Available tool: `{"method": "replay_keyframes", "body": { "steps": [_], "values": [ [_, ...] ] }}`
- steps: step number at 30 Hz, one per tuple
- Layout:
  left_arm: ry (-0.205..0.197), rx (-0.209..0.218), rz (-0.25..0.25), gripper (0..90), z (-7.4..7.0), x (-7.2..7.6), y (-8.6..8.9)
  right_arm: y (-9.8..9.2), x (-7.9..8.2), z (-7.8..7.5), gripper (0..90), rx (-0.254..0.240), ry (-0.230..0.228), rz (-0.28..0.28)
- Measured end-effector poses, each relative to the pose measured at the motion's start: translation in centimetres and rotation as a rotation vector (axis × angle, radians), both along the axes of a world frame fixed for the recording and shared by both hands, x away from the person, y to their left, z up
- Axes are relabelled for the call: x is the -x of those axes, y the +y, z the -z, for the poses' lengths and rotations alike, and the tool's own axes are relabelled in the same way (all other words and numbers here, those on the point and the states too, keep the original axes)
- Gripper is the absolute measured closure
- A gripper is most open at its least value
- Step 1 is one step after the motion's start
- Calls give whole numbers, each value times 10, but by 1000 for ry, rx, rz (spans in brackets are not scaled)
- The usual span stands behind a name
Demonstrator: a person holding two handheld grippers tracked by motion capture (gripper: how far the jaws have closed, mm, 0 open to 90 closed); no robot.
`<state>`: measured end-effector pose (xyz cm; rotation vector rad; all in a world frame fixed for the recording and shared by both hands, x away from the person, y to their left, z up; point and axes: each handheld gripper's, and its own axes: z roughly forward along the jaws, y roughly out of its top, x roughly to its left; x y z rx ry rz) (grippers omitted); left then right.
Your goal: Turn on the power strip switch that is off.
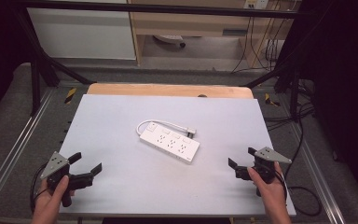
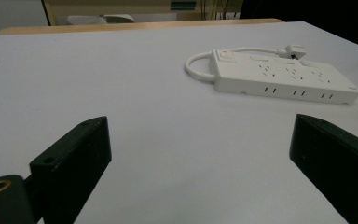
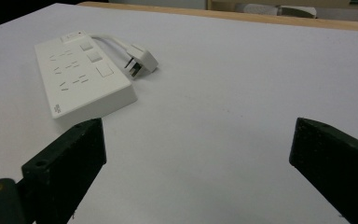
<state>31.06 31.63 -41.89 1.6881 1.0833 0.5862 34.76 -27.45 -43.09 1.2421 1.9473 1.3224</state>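
A white power strip (image 1: 170,144) lies flat near the middle of the pale table top (image 1: 121,116), with its short white cable looped behind it and the plug (image 1: 192,131) resting beside its far edge. My left gripper (image 1: 86,164) hovers low at the near left, jaws wide open and empty; in its own view the power strip (image 2: 284,77) lies ahead to the right. My right gripper (image 1: 242,157) sits at the near right, also open and empty, with the power strip (image 3: 81,77) and its plug (image 3: 141,59) ahead to the left.
A wooden board edge (image 1: 170,89) runs along the table's far side. Metal frame rails (image 1: 23,140) flank the table. Loose black cables (image 1: 303,135) lie on the floor at the right.
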Motion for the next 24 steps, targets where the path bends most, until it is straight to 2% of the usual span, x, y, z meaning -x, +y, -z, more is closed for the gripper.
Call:
{"method": "replay_keyframes", "body": {
  "steps": [8, 13, 16, 24],
  "values": [
    [-1, -9, 7, 56, 0, 0, -1, 1, -1, -1, 24, -3, -1, 2],
    [-3, -2, 12, 56, 0, 0, -1, 2, 0, -3, 24, -30, -19, -4],
    [-2, -2, 17, 53, 0, 0, -2, 3, 2, -7, 23, -40, -45, -8],
    [-4, -7, 23, 53, 0, 0, -3, 6, 4, -9, 20, -55, -62, -19]
  ]
}}
